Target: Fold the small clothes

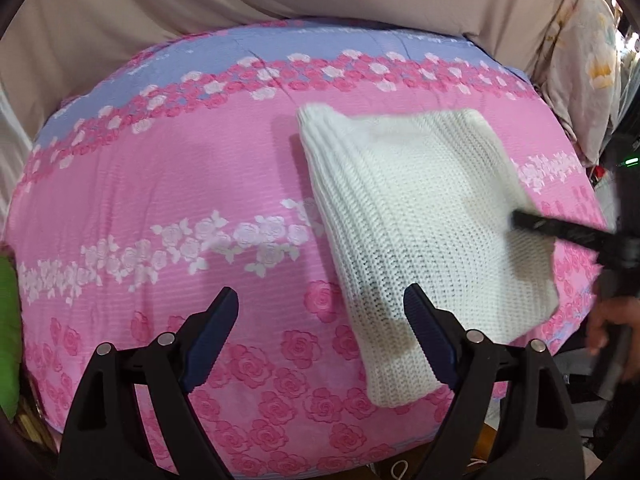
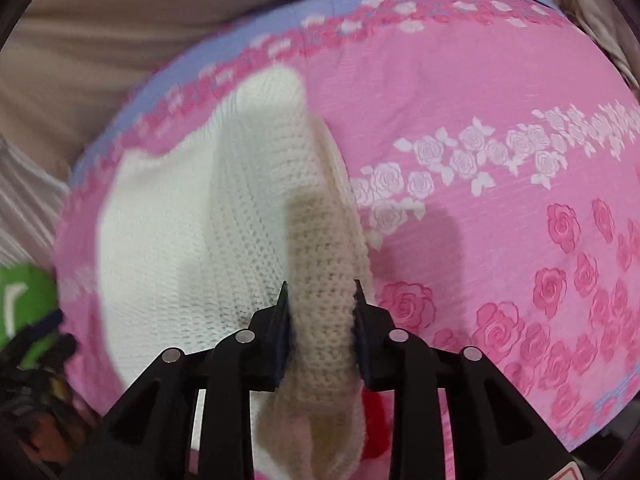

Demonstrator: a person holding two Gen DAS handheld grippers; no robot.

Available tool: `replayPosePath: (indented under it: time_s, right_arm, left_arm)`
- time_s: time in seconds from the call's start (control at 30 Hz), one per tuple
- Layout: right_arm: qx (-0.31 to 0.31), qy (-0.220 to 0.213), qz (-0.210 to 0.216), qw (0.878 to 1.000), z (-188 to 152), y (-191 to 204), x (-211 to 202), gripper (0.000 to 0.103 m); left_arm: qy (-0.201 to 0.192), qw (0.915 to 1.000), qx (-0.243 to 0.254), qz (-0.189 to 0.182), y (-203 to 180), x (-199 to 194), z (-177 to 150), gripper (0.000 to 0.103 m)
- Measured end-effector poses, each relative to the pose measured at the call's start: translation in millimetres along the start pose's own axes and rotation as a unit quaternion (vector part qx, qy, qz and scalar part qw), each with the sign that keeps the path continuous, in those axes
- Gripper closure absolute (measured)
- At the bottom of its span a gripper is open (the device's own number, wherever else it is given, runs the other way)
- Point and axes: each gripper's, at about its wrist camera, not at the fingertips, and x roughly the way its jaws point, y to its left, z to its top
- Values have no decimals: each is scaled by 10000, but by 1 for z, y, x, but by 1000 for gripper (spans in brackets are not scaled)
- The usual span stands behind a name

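Risking slippage: white chunky-knit folded garment (image 2: 192, 220) edge pinched by right gripper (image 2: 320, 292), left gripper (image 1: 320, 308) spread, idle, over pink rose-print quilt (image 1: 160, 184).

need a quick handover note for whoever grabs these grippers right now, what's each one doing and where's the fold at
Left gripper: open, empty, hovering over the pink floral bedspread at the near-left edge of the white knit garment.
Right gripper: shut on a bunched edge of the garment, lifted off the bedspread.
Done: the garment looks at least partly folded into a rough rectangle.
Left: lay the held edge over, let go, smooth flat. How many folds remain cannot be told.
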Motion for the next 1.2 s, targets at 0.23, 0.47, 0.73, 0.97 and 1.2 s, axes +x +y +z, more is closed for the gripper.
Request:
replayPosePath:
  time_s: [0.23,0.47,0.73,0.97,1.2]
  right_arm:
    - [-844,-620,307,9940,10,79,-56,70]
    - [-1731,871,548,9795,-21,143,77,81]
    - [-1063,-102,333,9937,24,99,-8,78]
    - [-390,-45,130,9991,66,28,6,49]
    - [-544,302,416,9972,69,42,42,87]
  left_arm:
    - [43,9986,-478,234,36,-1,-3,20]
    - [10,9977,-534,412,45,-5,-1,20]
    - [-58,9976,-494,485,37,-6,9,20]
    - [-84,9989,-224,415,6,9,29,20]
    - [120,9985,-88,532,-25,33,41,20]
